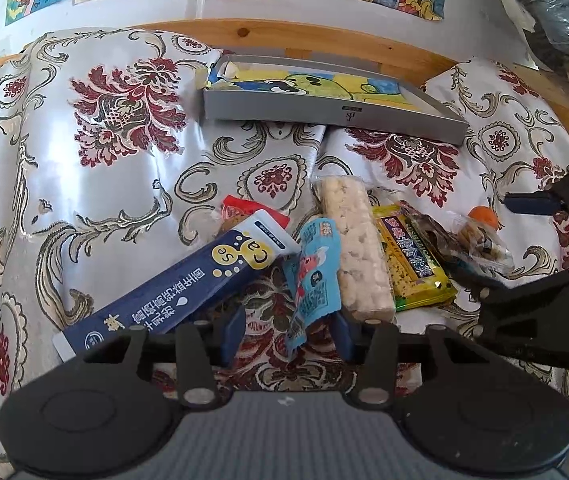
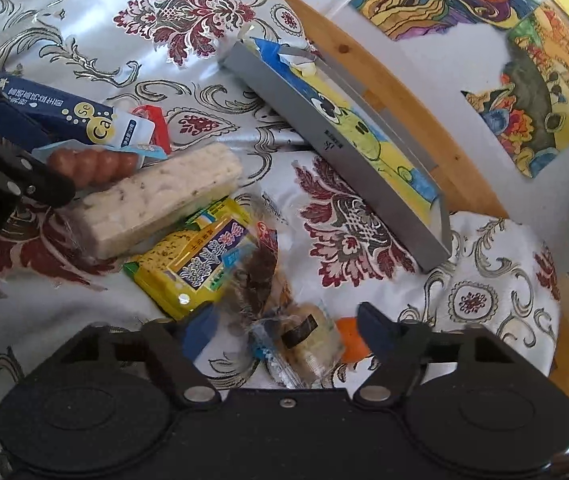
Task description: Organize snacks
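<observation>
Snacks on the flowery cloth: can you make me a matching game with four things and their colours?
Things:
1. rice puff bar
2. long stick packet with "Ca" on it
3. tray box by the wooden edge
4. seaweed cracker pack

Colours:
A. grey
B. yellow
C. creamy white
D. dark blue

Pairs: 1-C, 2-D, 3-A, 4-B

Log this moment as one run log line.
left claw: open around blue sausage packet | right claw: open over clear-wrapped snack | grey box: no snacks
</observation>
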Demonstrator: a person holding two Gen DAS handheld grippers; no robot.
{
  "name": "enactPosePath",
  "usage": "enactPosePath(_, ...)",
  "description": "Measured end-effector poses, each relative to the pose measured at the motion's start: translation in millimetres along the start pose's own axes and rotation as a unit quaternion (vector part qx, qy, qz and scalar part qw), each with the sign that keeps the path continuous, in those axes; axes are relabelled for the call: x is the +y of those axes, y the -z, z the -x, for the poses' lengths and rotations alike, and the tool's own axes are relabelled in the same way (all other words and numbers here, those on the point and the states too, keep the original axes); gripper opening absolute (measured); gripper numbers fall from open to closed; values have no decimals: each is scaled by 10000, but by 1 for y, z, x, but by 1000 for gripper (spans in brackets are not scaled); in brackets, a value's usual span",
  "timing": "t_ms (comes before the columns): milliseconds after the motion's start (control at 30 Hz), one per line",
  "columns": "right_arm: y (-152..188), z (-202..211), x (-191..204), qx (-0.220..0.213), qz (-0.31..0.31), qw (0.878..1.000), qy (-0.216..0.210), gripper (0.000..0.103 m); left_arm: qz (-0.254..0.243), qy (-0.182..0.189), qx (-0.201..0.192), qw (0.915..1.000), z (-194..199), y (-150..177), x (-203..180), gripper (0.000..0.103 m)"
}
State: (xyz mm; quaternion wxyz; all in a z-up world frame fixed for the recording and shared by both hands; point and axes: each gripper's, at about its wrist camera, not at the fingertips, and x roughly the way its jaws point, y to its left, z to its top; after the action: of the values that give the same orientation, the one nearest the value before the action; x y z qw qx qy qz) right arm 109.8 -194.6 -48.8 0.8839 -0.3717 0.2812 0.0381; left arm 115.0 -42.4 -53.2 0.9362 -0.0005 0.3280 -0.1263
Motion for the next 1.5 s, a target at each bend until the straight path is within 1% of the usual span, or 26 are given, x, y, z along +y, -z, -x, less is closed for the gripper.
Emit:
enactPosePath(67,-1,1,2,-61,37,10000,-10,66,-2,25,-5,10000,0,0,0,46)
enactPosePath(133,-2,2,4,-108,74,9999,-44,53,-20,37,-14,10000,1,0,-1,44)
enactPosePath(233,-3,3,5,-141,104,9998,-45,48,-24,51,-24,10000,1,0,-2,41)
enactPosePath(367,-3,0,7,-119,157,9998,-7,48,11,77,-40,10000,2,1,-2,38)
enactPosePath(600,0,-17,17,16,417,9990,141,51,15,60,-73,10000,0,-1,-3,37)
enactPosePath(867,1,-21,16,-54,401,9987,295,55,297,69,-66,9995,-10,-5,7,37)
enactPosePath(967,1,-22,18,-100,485,9981,367,56,266,54,-75,9996,-10,-5,7,37)
enactPosePath(1233,1,-22,18,-127,455,9982,357,56,273,68,-57,9996,-11,-4,5,37)
enactPosePath(1367,-1,-23,9,-48,77,9998,193,56,311,70,-40,9995,-14,-6,7,37)
enactPosePath(1433,-3,-25,0,35,-293,9996,6,50,395,88,-38,9992,-16,-8,9,37)
enactPosePath(1500,-4,-27,-9,74,-653,9977,-158,49,492,123,-44,9987,-18,-10,12,32)
